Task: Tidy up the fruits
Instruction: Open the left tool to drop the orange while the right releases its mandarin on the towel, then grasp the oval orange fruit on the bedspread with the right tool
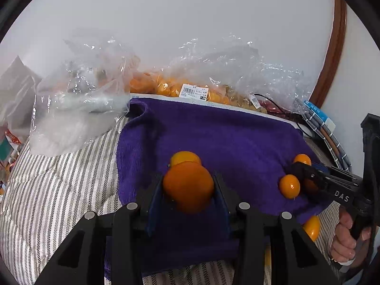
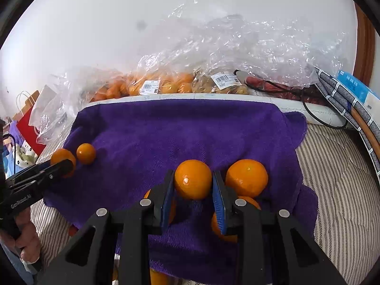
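My left gripper (image 1: 188,187) is shut on a large orange (image 1: 188,186) just over the purple towel (image 1: 213,137); a smaller orange (image 1: 185,158) lies just behind it. My right gripper (image 2: 192,185) is shut on an orange (image 2: 192,179) over the towel (image 2: 178,130), with a bigger orange (image 2: 247,178) beside it on the right and others partly hidden under the jaws. In the left wrist view the right gripper (image 1: 306,178) sits among small oranges (image 1: 289,186). In the right wrist view the left gripper (image 2: 63,166) holds its orange (image 2: 62,156) beside a small orange (image 2: 86,153).
Clear plastic bags of oranges (image 2: 152,85) and other produce (image 2: 225,83) lie behind the towel against the white wall. A crumpled empty bag (image 1: 78,109) lies at the left. Striped bedding (image 2: 344,178) surrounds the towel. A black cable (image 2: 315,118) and a box (image 2: 356,90) lie at the right.
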Available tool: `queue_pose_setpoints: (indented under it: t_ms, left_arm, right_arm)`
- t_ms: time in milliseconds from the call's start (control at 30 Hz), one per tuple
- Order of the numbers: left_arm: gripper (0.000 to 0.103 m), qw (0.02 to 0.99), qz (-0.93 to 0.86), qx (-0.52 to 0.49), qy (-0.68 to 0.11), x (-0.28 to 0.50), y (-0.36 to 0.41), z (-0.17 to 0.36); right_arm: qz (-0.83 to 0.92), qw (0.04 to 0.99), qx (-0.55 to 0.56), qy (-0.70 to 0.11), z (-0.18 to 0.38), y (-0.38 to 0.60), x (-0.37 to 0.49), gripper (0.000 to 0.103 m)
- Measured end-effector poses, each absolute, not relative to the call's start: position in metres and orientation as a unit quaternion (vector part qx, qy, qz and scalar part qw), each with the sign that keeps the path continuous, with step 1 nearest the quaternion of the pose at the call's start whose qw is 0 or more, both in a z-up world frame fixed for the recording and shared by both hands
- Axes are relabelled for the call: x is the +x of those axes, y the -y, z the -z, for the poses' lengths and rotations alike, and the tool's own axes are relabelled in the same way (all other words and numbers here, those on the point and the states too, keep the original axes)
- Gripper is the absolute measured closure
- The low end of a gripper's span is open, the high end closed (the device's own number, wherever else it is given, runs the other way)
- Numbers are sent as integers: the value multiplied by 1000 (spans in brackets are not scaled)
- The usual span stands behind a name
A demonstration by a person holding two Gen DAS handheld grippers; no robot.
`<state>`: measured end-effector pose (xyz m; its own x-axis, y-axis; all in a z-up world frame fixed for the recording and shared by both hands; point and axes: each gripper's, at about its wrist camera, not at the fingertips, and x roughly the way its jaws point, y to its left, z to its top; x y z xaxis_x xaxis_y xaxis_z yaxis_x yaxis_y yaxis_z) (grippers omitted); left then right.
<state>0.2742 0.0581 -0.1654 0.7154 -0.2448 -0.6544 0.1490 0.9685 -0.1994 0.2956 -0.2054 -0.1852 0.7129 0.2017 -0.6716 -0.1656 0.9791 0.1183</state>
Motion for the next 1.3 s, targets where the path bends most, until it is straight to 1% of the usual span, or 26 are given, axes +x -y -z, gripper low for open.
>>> queue_pose_setpoints:
  t_ms: [133,300,400,567,633,667,700,800,900,1000,1133,1267,1300]
  left_arm:
    - [63,921,107,-79,-367,278,-62,168]
    - [63,922,105,-75,-366,278,-62,168]
    - [63,922,104,-72,-367,278,-62,168]
    - [62,919,109,-80,-370,278,-64,167]
    - [54,920,112,-86,-366,276,-65,163]
    - [45,922,113,-89,-360,275,-65,161]
    - [42,923,114,-91,-355,273,-65,159]
    - [42,926,120,-106,-342,267,-70,152]
    - [42,928,120,-122,-331,263,-76,149]
    - [42,934,111,-131,-313,257,-86,143]
    - [42,938,107,-145,-295,252,-95,138]
    - [42,936,101,-145,-303,255,-97,140]
    - [42,936,102,-144,-306,256,-96,140]
  right_arm:
    - [-100,927,30,-361,184,207,292,70]
    - [-98,935,37,-340,176,212,285,60]
    - [-93,944,34,-315,167,214,275,55]
    - [-55,952,40,-299,158,221,256,55]
    - [-48,951,41,-304,156,223,242,55]
    - [-46,950,39,-308,155,223,235,55]
    - [-43,948,36,-312,155,223,227,55]
    - [-41,942,25,-331,159,216,205,54]
    - [-60,931,23,-359,173,203,192,54]
    - [-72,927,22,-369,188,193,185,54]
    - [-82,922,40,-377,198,186,186,54]
    - [-83,918,47,-385,201,181,196,54]
    - [-82,916,49,-390,203,180,199,57]
